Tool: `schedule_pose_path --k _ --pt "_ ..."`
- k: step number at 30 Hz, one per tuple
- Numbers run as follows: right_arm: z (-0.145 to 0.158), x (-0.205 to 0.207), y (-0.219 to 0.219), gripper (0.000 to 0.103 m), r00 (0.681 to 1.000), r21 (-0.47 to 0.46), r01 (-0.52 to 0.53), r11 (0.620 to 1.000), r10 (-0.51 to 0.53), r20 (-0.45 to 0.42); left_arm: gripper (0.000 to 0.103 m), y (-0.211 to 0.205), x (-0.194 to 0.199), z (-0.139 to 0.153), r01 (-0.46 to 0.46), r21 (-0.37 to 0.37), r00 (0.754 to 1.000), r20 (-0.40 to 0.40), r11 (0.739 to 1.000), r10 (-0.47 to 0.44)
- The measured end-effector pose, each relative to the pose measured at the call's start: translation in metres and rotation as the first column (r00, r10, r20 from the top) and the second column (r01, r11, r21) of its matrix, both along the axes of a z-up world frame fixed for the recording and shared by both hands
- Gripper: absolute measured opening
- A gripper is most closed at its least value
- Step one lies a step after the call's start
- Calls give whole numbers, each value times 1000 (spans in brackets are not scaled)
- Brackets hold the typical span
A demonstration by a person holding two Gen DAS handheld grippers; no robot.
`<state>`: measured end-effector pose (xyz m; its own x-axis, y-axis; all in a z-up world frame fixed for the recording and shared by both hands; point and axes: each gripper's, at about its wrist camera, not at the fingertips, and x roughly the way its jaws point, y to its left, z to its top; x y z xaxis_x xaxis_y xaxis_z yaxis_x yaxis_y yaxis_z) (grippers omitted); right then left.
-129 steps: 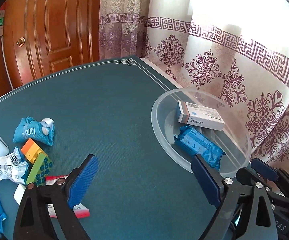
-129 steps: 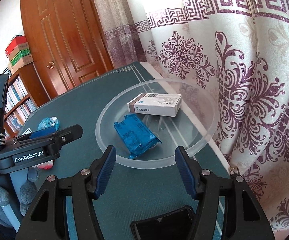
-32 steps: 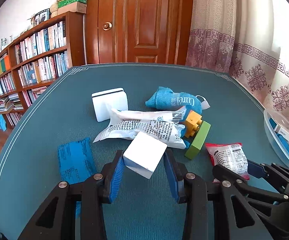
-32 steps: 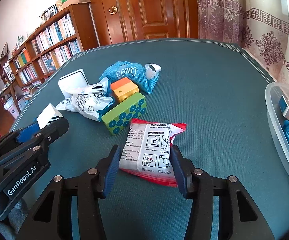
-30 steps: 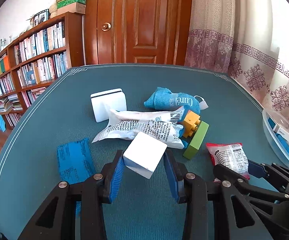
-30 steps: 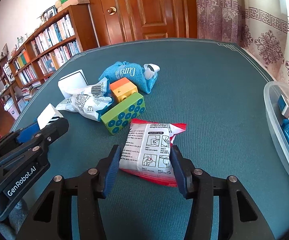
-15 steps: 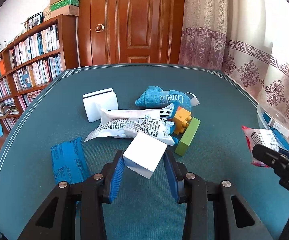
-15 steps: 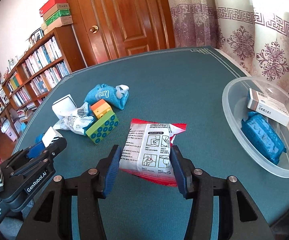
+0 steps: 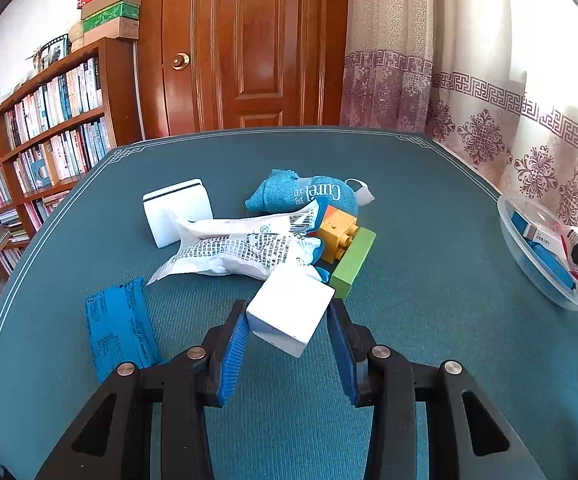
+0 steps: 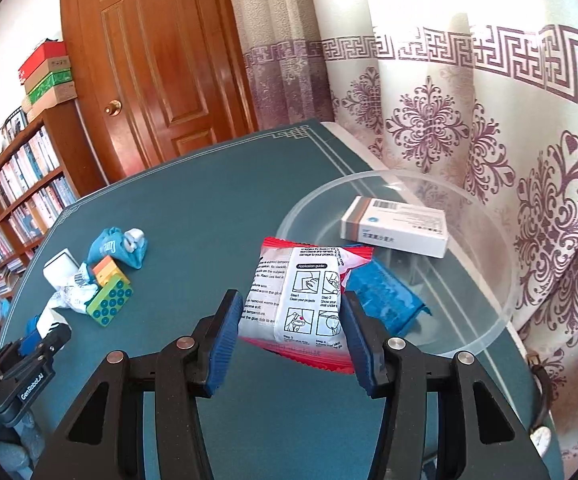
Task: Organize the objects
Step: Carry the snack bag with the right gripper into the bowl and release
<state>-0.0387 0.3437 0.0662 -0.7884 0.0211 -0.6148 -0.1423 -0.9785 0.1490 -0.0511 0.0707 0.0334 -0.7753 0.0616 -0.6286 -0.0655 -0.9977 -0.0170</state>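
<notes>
My left gripper (image 9: 289, 334) is shut on a small white box (image 9: 289, 312), held just above the green table near the pile. My right gripper (image 10: 293, 324) is shut on a red and white packet (image 10: 301, 292) and holds it at the near rim of the clear plastic bowl (image 10: 501, 312). The bowl holds a white medicine box (image 10: 395, 226) and a blue packet (image 10: 381, 296). The bowl also shows in the left wrist view (image 9: 529, 264) at the right, with the right gripper at it.
On the table lies a pile: a white printed bag (image 9: 241, 248), a blue Curel pouch (image 9: 305, 196), an orange brick (image 9: 337, 232), a green brick (image 9: 353, 262), a white box (image 9: 177, 212) and a flat blue packet (image 9: 119, 330). Curtains hang at the right, a bookshelf stands at the left.
My right gripper has lifted the red and white packet and carried it right to the bowl's rim. My left gripper keeps hold of the small white box and has shifted slightly.
</notes>
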Motion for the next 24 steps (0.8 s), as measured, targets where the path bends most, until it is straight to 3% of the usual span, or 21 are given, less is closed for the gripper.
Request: schedule_pose_path --k 14,24 --pt "-6 -5 69 53 986 63 164 984 -164 -1 42 16 4 1 24 -26 1000 14 999 -24" --pt "-12 7 75 55 990 68 143 987 -144 2 42 37 4 8 86 -25 996 29 996 -85"
